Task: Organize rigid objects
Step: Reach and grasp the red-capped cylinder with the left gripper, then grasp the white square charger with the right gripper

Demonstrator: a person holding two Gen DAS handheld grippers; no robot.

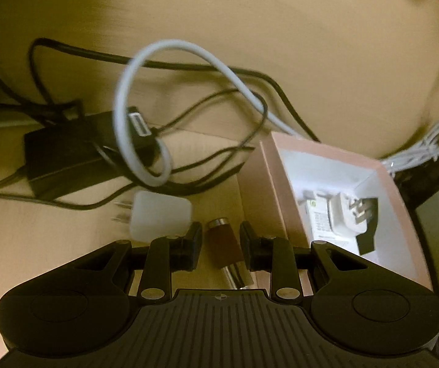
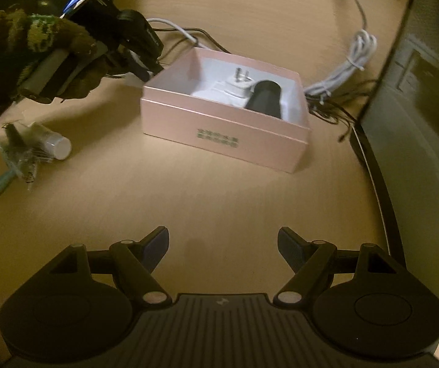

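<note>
In the left wrist view my left gripper (image 1: pixel 221 243) is shut on a small brown cylinder with silver ends (image 1: pixel 223 242), held just left of the open pink box (image 1: pixel 260 190). The box's white inside holds a white plug adapter (image 1: pixel 352 214); the right wrist view shows a black cylinder (image 2: pixel 263 95) beside that adapter (image 2: pixel 237 84). A white charger cube (image 1: pixel 159 214) lies on the table just beyond my left finger. My right gripper (image 2: pixel 223 247) stands open over bare table in front of the pink box (image 2: pixel 219 128). A gloved hand carries the left gripper (image 2: pixel 145 67) at the box's far left corner.
A black power brick (image 1: pixel 66 159) with tangled black cords and a grey USB cable (image 1: pixel 127 98) lies behind the charger. A bundled white cable (image 2: pixel 351 64) sits right of the box. A white bottle (image 2: pixel 55 145), a crumpled clear bag and a teal stick (image 2: pixel 1 184) lie at left. A dark panel (image 2: pixel 418 92) borders the table's right.
</note>
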